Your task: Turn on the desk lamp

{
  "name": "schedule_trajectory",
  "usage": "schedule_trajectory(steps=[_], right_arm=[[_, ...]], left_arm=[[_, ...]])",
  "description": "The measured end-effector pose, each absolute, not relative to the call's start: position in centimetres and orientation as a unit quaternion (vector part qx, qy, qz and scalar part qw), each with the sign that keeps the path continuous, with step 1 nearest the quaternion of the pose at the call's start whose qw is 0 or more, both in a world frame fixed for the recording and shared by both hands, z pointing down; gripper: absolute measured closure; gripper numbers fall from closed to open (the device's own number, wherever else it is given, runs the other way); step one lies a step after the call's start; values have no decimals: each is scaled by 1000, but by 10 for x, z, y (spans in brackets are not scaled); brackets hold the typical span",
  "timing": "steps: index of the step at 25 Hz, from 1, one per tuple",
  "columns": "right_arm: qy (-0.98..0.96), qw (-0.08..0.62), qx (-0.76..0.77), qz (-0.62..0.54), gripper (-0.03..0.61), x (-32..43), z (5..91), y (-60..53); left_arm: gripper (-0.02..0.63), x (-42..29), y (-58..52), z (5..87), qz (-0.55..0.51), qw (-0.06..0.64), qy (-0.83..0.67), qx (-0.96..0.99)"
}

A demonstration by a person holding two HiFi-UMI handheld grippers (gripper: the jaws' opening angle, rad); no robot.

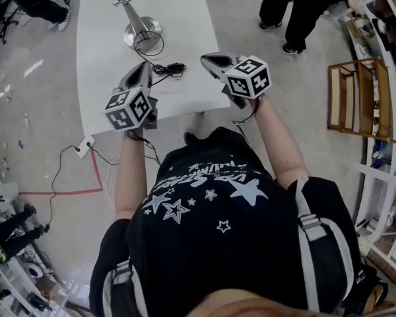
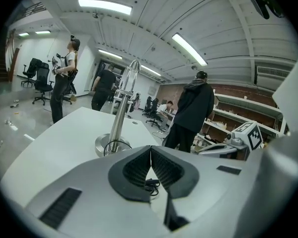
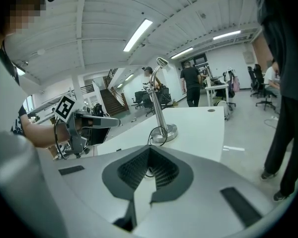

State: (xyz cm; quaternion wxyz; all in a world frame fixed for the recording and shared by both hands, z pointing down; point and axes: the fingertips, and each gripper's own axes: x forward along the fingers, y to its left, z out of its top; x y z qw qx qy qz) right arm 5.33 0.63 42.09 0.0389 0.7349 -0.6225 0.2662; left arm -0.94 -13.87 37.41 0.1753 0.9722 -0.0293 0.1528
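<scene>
Lamp [image 1: 142,32] was seen at the far end of the tabletop [image 1: 99,58], its cord [image 1: 166,68] bundled nearer, and the left gripper [image 1: 144,70] and right gripper [image 1: 208,59] were held either side of that bundle, fingers shut on nothing, presumably since switching on takes a push, not a grasp.

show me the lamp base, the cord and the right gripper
lamp base [image 1: 142,33]: head view, on the flat round metal foot.
cord [image 1: 166,69]: head view, on the bunched black part.
right gripper [image 1: 204,59]: head view, at the tips of its closed jaws.
</scene>
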Motion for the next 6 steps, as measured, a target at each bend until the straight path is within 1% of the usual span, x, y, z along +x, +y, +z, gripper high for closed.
schedule_trajectory(steps=[6], right_arm=[[-631, 44, 732, 255, 574, 50, 416, -8]], left_arm=[[601, -14, -137, 381, 158, 169, -29, 972]])
